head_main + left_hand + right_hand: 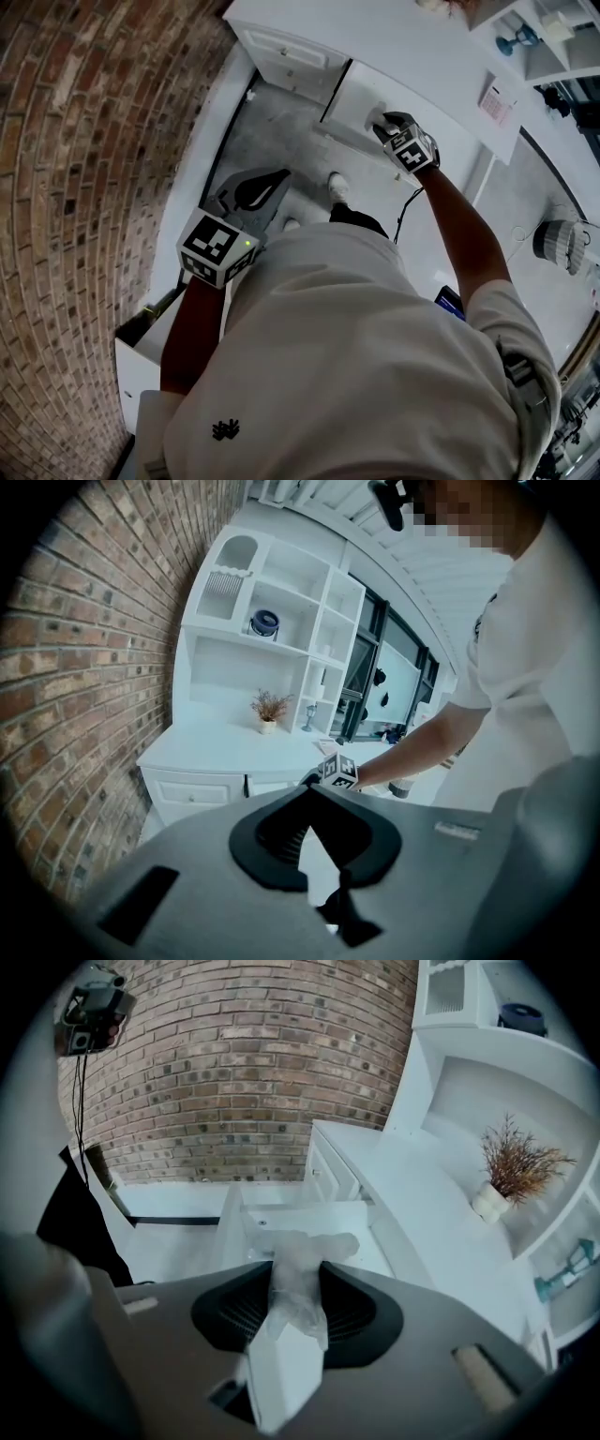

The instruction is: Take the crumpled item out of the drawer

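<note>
The crumpled item (298, 1283), a wad of clear plastic, is pinched between the jaws of my right gripper (298, 1262), which is shut on it. It hangs just above the open white drawer (314, 1218). In the head view the right gripper (389, 124) is over the pulled-out drawer (361, 94), with the pale wad (378, 120) at its tip. My left gripper (278, 177) is held back near my body, away from the drawer. Its jaw tips meet with nothing between them (309, 787). The left gripper view also catches the right gripper's marker cube (339, 771).
A white cabinet top (422, 1204) carries a dried plant in a pot (511, 1171), with shelves above it. A closed drawer (286, 49) sits left of the open one. A brick wall (84, 169) runs along the left. My shoe (338, 186) is on the grey floor.
</note>
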Demonstrator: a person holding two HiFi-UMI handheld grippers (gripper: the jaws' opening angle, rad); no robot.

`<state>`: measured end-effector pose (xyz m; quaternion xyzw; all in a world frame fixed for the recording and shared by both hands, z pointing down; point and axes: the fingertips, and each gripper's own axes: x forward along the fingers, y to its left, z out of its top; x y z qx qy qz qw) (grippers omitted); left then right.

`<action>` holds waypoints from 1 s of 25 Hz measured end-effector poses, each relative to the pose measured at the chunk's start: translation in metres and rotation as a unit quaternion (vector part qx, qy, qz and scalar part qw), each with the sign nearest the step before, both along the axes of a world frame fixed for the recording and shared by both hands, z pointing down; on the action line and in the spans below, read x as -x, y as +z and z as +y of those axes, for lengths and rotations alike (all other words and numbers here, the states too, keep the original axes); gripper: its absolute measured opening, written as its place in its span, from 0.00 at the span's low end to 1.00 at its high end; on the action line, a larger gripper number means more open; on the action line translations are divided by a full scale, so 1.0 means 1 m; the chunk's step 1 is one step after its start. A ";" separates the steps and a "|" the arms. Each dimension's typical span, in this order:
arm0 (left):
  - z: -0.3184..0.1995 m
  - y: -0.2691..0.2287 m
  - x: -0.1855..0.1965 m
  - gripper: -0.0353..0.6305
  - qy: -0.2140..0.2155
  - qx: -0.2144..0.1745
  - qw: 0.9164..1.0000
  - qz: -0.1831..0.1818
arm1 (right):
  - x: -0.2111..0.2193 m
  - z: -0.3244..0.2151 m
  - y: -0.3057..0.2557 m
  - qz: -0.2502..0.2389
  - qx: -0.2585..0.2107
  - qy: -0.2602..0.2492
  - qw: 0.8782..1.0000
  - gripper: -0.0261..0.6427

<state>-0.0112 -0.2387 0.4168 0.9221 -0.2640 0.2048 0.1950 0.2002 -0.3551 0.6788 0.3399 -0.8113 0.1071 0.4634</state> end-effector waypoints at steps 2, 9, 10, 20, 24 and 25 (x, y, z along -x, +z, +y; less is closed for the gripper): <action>0.006 -0.002 0.004 0.06 0.009 -0.004 1.000 0.001 | 0.000 0.007 -0.008 -0.002 -0.004 0.010 1.000 0.28; 0.031 -0.011 0.016 0.06 0.031 -0.018 0.999 0.016 | 0.011 0.040 -0.045 -0.027 -0.025 0.043 0.998 0.28; 0.035 -0.011 0.018 0.06 0.035 -0.020 0.999 0.019 | 0.012 0.045 -0.050 -0.029 -0.028 0.047 0.998 0.28; 0.082 -0.011 0.039 0.06 0.061 -0.030 0.997 0.033 | 0.035 0.101 -0.100 -0.040 -0.062 0.067 0.995 0.28; 0.099 -0.010 0.048 0.06 0.068 -0.031 0.996 0.037 | 0.044 0.124 -0.118 -0.045 -0.073 0.077 0.993 0.28; 0.103 -0.010 0.051 0.06 0.070 -0.031 0.996 0.038 | 0.048 0.130 -0.124 -0.047 -0.078 0.078 0.993 0.28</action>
